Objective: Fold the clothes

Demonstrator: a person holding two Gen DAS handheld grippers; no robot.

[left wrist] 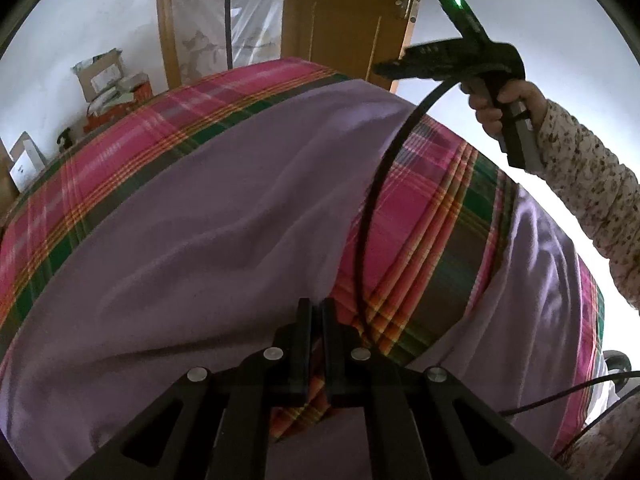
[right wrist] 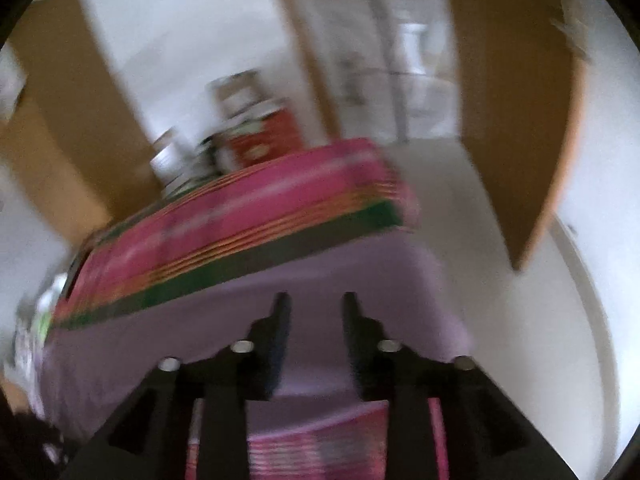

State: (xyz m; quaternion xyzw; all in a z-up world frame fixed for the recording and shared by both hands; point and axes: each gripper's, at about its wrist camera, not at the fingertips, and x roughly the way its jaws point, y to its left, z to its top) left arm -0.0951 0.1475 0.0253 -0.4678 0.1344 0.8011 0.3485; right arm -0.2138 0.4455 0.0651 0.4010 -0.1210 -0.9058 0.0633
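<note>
A lilac garment [left wrist: 224, 216] lies spread over a bed with a pink and green plaid sheet [left wrist: 424, 240]. My left gripper [left wrist: 317, 306] sits at the garment's near edge, jaws shut, and the cloth's edge runs right into its tips. More lilac cloth [left wrist: 532, 276] lies to the right. A hand in a floral sleeve [left wrist: 580, 184] holds my right gripper [left wrist: 386, 67] high above the bed's far right. In the blurred right wrist view the right gripper [right wrist: 316, 300] stands open over the lilac garment [right wrist: 200, 320] with nothing between its fingers.
A black cable [left wrist: 374, 200] hangs from the right gripper across the bed. A wooden door [left wrist: 344, 12] stands behind the bed. Cardboard boxes [left wrist: 106, 80] are stacked by the wall at the left. White floor [right wrist: 512, 288] lies beside the bed.
</note>
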